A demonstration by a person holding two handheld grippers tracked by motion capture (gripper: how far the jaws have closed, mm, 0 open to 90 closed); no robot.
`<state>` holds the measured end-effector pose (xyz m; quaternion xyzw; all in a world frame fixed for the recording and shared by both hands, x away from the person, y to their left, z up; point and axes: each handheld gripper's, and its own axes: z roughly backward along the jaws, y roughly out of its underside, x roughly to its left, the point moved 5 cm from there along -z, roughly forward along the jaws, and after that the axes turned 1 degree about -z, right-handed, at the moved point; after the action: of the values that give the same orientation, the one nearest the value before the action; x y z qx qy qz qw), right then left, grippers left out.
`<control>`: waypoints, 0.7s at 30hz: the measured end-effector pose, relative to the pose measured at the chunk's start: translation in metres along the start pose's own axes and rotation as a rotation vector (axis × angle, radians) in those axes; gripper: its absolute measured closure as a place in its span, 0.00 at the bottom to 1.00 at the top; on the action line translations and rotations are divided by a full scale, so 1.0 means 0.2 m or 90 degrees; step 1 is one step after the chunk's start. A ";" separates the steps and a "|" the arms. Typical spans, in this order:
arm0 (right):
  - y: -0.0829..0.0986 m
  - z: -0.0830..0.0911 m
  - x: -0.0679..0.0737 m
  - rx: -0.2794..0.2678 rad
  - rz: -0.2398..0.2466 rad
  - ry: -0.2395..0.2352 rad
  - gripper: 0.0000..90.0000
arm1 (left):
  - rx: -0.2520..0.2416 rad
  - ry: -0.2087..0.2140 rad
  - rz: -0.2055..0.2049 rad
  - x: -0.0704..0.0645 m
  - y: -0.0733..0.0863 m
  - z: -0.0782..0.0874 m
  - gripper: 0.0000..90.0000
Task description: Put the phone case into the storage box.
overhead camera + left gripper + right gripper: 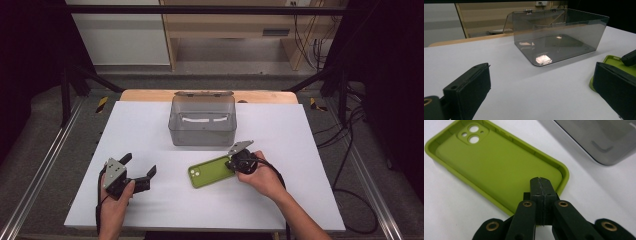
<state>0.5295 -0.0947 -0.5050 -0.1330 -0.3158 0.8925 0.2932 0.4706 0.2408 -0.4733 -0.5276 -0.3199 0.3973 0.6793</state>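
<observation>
the right gripper, jaws pressed together over the green phone case's near end, has the case's long axis running toward ten o'clock in the right gripper view, while the left gripper waits wide open and empty at the case's nine o'clock.

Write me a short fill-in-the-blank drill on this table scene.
1. The phone case is ____ in colour.
2. The right tongs are shut, and the left tongs are ____.
3. The clear box stands on the table with ____ inside it.
4. The case lies with its hollow side facing ____.

Missing words: green; open; nothing; up
</observation>
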 end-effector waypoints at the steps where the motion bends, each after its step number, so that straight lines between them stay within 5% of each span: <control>1: 0.00 0.00 0.00 0.000 0.000 0.000 1.00 | 0.001 0.000 0.000 0.00 0.00 0.00 0.02; 9: 0.05 0.05 0.02 0.017 -0.002 -0.018 1.00 | 0.004 0.004 -0.001 -0.01 0.00 0.00 0.02; 21: 0.13 0.11 0.07 0.017 -0.050 -0.041 1.00 | 0.007 0.003 0.000 -0.01 0.00 0.00 0.02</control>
<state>0.4982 -0.1140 -0.5049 -0.0881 -0.3182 0.8882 0.3193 0.4702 0.2389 -0.4740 -0.5248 -0.3161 0.3981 0.6828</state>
